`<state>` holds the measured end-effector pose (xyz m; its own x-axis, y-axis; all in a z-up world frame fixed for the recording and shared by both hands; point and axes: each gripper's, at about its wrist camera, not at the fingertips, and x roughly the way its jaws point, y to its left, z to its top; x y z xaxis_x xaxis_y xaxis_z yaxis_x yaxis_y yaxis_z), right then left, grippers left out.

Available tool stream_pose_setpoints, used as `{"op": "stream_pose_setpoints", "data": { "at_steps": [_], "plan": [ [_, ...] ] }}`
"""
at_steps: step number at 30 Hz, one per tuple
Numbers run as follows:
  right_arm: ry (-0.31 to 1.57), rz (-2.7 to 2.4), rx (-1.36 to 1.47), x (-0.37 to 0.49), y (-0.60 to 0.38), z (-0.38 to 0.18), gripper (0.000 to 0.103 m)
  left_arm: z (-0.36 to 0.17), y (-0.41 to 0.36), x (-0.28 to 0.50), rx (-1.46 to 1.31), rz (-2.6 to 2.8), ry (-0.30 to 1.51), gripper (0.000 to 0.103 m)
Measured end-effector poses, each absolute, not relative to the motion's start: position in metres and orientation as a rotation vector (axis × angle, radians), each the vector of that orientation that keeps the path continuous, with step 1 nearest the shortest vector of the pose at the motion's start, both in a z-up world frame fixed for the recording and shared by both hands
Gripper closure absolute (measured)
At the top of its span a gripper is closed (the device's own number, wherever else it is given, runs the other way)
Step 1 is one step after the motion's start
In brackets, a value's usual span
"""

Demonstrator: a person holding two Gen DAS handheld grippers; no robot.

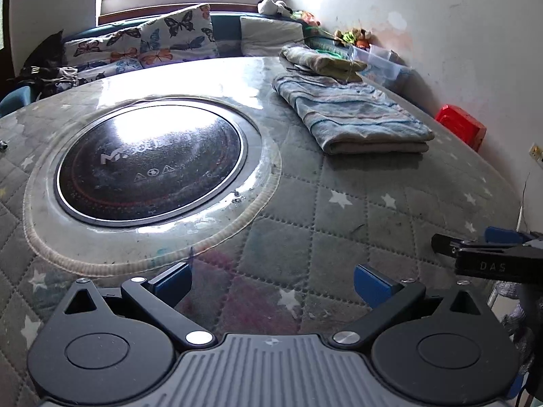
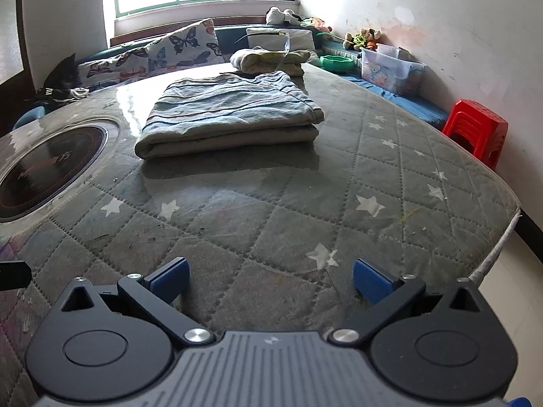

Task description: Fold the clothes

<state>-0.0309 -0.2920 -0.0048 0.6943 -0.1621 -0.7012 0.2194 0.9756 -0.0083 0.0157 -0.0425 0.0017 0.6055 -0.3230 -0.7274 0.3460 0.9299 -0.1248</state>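
A blue-grey striped garment [image 2: 230,112] lies folded in a flat rectangle on the quilted round table [image 2: 305,203]; the left wrist view has the striped garment [image 1: 349,115] at the upper right. Behind it rests a second folded garment [image 2: 271,59], pale yellow-grey, also seen as the folded yellow-grey garment [image 1: 322,61]. My left gripper [image 1: 273,285] hovers open over the table's near side, nothing between its blue pads. My right gripper [image 2: 269,281] is open too, low over the table in front of the striped garment. The right gripper's side [image 1: 488,254] pokes into the left wrist view.
A round black cooktop [image 1: 149,162] is set in the table's middle under a clear cover. Butterfly cushions [image 1: 163,40] line a bench below the window. A red plastic stool [image 2: 475,132] and a clear storage bin [image 2: 387,68] stand along the right wall. Table edge [image 2: 502,237] drops off at right.
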Motion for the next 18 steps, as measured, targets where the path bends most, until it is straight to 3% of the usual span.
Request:
{"op": "stream_pose_setpoints", "data": {
  "at_steps": [18],
  "plan": [
    [0.737, -0.142, 0.058, -0.014, -0.301, -0.006, 0.0, 0.008, -0.074, 0.024, 0.095, -0.345, 0.839, 0.0]
  ]
}}
